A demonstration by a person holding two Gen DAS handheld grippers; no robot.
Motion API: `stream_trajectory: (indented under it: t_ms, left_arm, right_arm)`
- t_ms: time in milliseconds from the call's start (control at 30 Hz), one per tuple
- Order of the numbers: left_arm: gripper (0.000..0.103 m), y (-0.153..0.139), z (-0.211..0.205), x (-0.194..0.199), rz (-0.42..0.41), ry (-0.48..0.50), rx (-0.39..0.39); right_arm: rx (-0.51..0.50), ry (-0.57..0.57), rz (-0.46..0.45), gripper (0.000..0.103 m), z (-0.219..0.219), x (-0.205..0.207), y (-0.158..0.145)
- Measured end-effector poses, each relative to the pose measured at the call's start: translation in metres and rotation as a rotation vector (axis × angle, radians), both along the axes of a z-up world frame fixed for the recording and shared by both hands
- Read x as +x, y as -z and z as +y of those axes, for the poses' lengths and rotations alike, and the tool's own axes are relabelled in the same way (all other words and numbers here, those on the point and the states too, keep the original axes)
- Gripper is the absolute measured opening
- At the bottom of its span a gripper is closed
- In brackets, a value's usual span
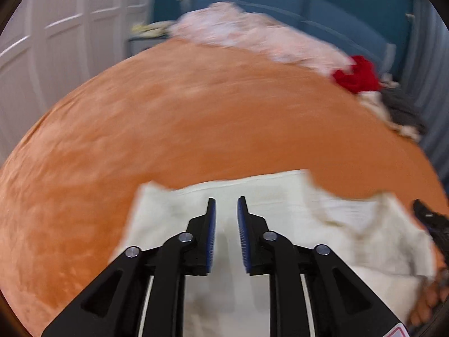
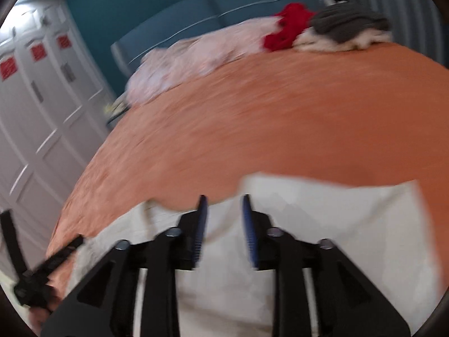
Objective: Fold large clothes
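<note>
- Left wrist view: big cream-white soft cloth garment (image 1: 280, 224) spread low and near on the wide orange bedspread (image 1: 196, 112).
- Left gripper (image 1: 226, 205) above the cream cloth, blue pads parted, nothing between them.
- Right gripper peeking in at the right edge (image 1: 429, 219), dark and blurry.
- Far back on the bed: a pale pink rumpled heap of clothes (image 1: 252, 33), a small red crumpled garment (image 1: 356, 74), a dark grey knit piece (image 1: 401, 104).
- White panelled cupboard doors (image 1: 56, 42) on the left, teal padded headboard (image 1: 308, 2) behind.
- Right wrist view: same cream cloth (image 2: 336, 216) right under the right gripper (image 2: 224, 205), fingers spread apart, empty.
- Left gripper seen low on the left (image 2: 47, 269), too blurry to tell more.
- Red garment (image 2: 289, 26) and grey knit (image 2: 348, 22) stacked by the far edge of the bed.
- Likely soft, light and floppy cloth, not slippery, not easy to break; sags when lifted.
- Best spots to pinch, as a guess: the two far corners or the far edge, one for each gripper, so the cloth stays flat for folding.
</note>
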State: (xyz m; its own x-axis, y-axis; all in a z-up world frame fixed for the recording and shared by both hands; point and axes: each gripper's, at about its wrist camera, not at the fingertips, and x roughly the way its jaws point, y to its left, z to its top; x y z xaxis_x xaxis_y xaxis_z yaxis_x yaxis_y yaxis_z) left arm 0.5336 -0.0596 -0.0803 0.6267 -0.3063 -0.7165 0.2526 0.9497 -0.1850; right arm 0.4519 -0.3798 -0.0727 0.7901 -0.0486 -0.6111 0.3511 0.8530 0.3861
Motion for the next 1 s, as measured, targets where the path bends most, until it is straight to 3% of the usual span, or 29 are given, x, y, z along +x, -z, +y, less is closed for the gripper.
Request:
stream_trajectory:
  t_ms: [67,133,267,367,433,500,533,600,800,933,1000]
  left_arm:
    - [0.05,-0.013,-0.028,-0.007,0.007,0.076,-0.037]
    - [0.061,-0.022,-0.068,-0.014,0.018,0.169,-0.071]
    - [0.062,-0.014,-0.144,-0.015,0.066,0.306,-0.068]
    - [0.059,0.005,-0.192,-0.016,0.12,0.363,-0.047]
    - [0.052,0.021,-0.218,-0.02,0.142,0.388,0.004]
    - [0.042,0.043,-0.237,-0.023,0.14,0.383,0.117]
    - [0.039,0.054,-0.242,-0.023,0.139,0.377,0.165]
    - [0.041,0.065,-0.242,-0.026,0.121,0.363,0.163]
    - [0.046,0.072,-0.237,-0.026,0.062,0.333,0.166]
    - [0.045,0.05,-0.219,-0.024,0.03,0.258,0.154]
    - [0.045,0.029,-0.191,-0.025,-0.005,0.23,0.101]
  right_arm:
    - [0.01,0.05,0.033,0.033,-0.036,-0.014,0.005]
    - [0.069,0.081,0.063,0.033,-0.068,-0.024,0.016]
    - [0.156,0.066,0.093,0.03,-0.094,-0.028,0.037]
    - [0.16,-0.003,0.118,0.015,-0.09,-0.021,0.05]
    - [0.128,-0.042,0.146,0.013,-0.083,-0.016,0.056]
    - [0.092,-0.061,0.166,0.011,-0.079,-0.013,0.062]
    - [0.079,-0.057,0.174,0.006,-0.077,-0.013,0.064]
    - [0.048,-0.043,0.188,0.0,-0.077,-0.009,0.068]
    - [0.04,0.015,0.174,0.0,-0.082,-0.012,0.075]
    - [-0.04,0.099,0.157,0.003,-0.082,-0.023,0.052]
    - [-0.084,0.098,0.102,0.005,-0.076,-0.034,0.029]
